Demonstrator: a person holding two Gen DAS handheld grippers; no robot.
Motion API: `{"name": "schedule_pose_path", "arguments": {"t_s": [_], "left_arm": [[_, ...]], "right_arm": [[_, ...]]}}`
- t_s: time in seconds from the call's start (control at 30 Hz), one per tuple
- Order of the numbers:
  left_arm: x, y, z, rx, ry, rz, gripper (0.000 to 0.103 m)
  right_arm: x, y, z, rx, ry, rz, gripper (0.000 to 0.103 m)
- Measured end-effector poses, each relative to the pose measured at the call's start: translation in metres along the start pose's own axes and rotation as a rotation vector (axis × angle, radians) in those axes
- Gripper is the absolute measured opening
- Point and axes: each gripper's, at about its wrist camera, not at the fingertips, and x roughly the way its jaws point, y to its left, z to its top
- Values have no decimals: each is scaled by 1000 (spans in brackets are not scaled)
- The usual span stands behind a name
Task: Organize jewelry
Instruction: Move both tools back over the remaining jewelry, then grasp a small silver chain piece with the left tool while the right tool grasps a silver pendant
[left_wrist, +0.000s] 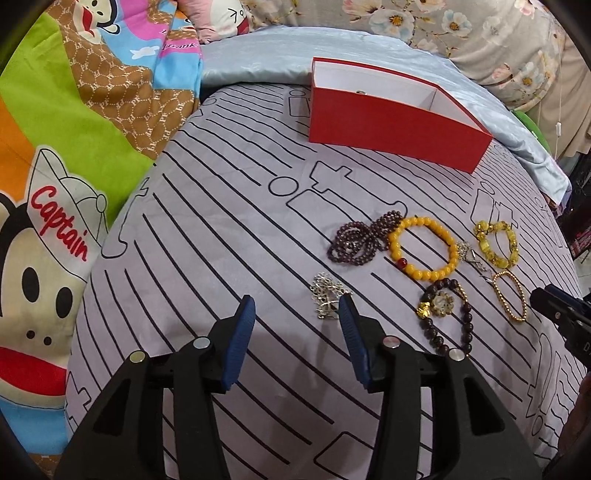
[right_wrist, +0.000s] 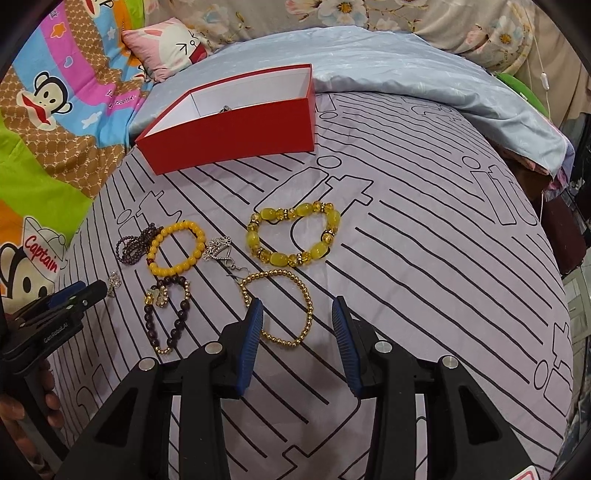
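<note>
A red box with a white inside stands open at the back of the bed; it also shows in the right wrist view, with a small silver piece inside. My left gripper is open, just left of a silver brooch. My right gripper is open over a gold bead bracelet. Also lying loose are a purple bead strand, an orange bead bracelet, a yellow crystal bracelet, a dark brown bracelet with a gold charm and a silver earring.
The bed has a grey sheet with black stripes. A light blue quilt lies behind the box. A cartoon monkey blanket covers the left side. A pink pillow and floral fabric are at the back.
</note>
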Motion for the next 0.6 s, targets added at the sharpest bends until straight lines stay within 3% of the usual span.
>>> {"name": "schedule_pose_path", "arguments": {"t_s": [0.37,0.4,0.47,0.6], "left_arm": [[13,-15,3,13,7,-23,43],[14,-16,4,15,4,-23,41],[15,-17,6,21,1,-24,26],[15,-19,6,28,0,-33,18]], "right_arm": [[3,-1,0,7,4,5,39],[4,-1,1,8,5,7,39],[6,-2,1,9,6,8,39],[12,-3,4,16,13,14,36]]}}
